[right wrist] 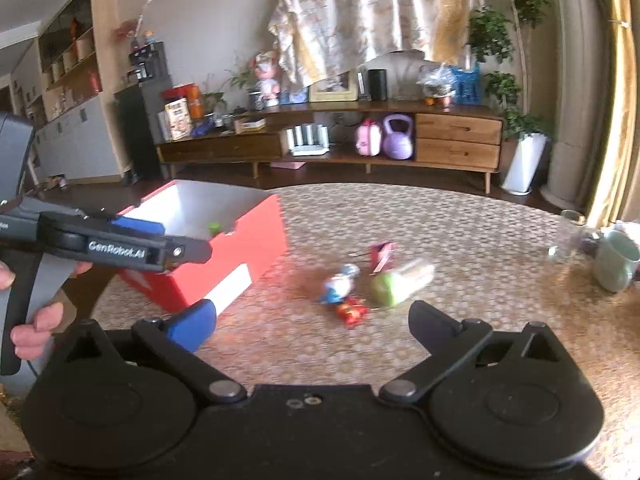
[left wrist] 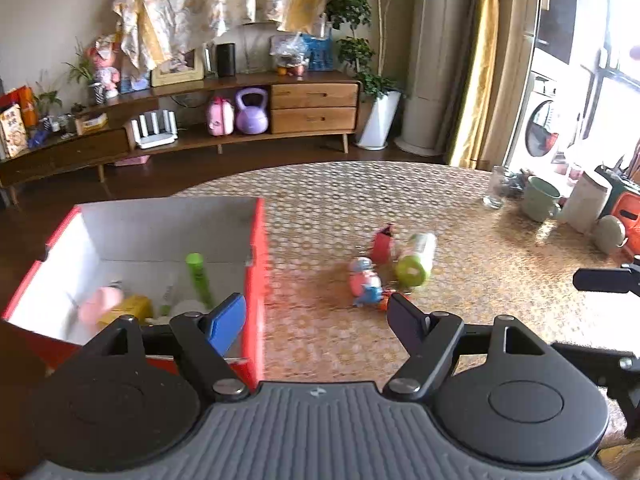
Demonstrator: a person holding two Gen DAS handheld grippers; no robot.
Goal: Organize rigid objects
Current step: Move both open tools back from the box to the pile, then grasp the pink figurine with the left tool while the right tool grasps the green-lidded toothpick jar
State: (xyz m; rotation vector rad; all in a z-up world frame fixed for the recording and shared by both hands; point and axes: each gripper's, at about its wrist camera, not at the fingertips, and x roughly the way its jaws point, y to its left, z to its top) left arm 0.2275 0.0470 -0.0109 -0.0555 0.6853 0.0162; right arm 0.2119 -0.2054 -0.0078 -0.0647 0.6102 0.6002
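Observation:
A red box [left wrist: 256, 264] with a white inside stands on the table at the left; it also shows in the right wrist view [right wrist: 256, 236]. It holds a green tube [left wrist: 199, 278], a pink thing [left wrist: 100, 304], a yellow thing [left wrist: 128, 308] and others. On the table lie a green-capped bottle [left wrist: 416, 260] [right wrist: 400, 280], a small blue and pink figure [left wrist: 364, 282] [right wrist: 339, 282], a red carton [left wrist: 382, 244] [right wrist: 382, 254] and a red packet [right wrist: 351, 312]. My left gripper [left wrist: 316, 316] is open and empty beside the box's right wall. My right gripper [right wrist: 312, 320] is open and empty, short of the toys.
A glass [left wrist: 496, 188], a green mug [left wrist: 540, 198] [right wrist: 614, 260], a white container [left wrist: 584, 200] and orange items [left wrist: 628, 216] stand at the table's far right. The patterned tablecloth [left wrist: 400, 184] covers the table. A wooden sideboard [left wrist: 312, 108] lies beyond.

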